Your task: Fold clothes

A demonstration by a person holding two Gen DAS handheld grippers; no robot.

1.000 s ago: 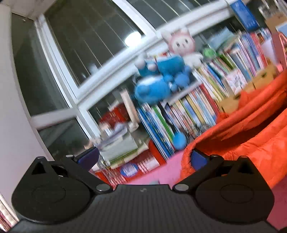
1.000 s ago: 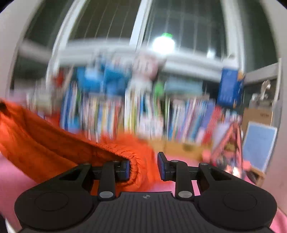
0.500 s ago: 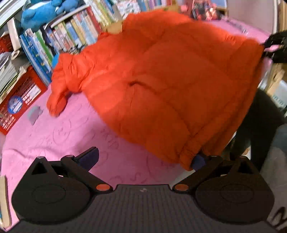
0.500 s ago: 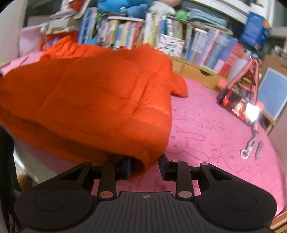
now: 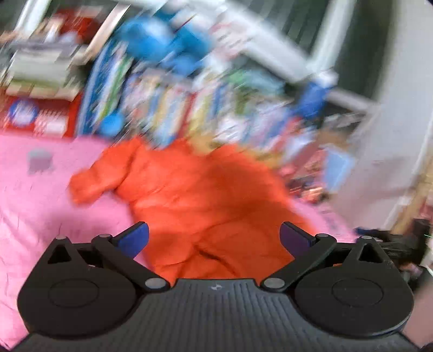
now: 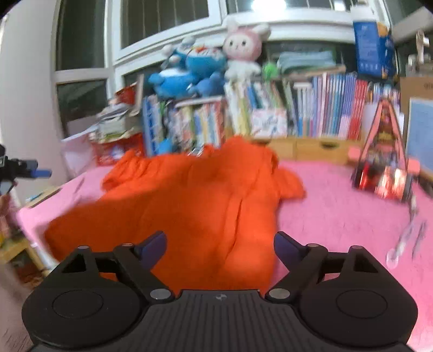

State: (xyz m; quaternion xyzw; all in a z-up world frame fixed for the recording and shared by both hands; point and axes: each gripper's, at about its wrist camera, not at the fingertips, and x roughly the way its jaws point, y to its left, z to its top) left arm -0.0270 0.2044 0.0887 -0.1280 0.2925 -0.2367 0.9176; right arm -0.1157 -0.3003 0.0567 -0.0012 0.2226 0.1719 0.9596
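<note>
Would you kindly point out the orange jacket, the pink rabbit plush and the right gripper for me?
orange jacket (image 6: 194, 205), right wrist view, on the middle of its spread body.
pink rabbit plush (image 6: 241, 43), right wrist view, on its face.
right gripper (image 6: 219, 247), right wrist view, midway between its open fingertips.

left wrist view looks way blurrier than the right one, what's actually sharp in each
Left wrist view: heavy motion smear over the bookshelf and orange jacket; only the left gripper is crisp. Right wrist view: milder blur, plush rabbit readable, lamp glare at the top.
</note>
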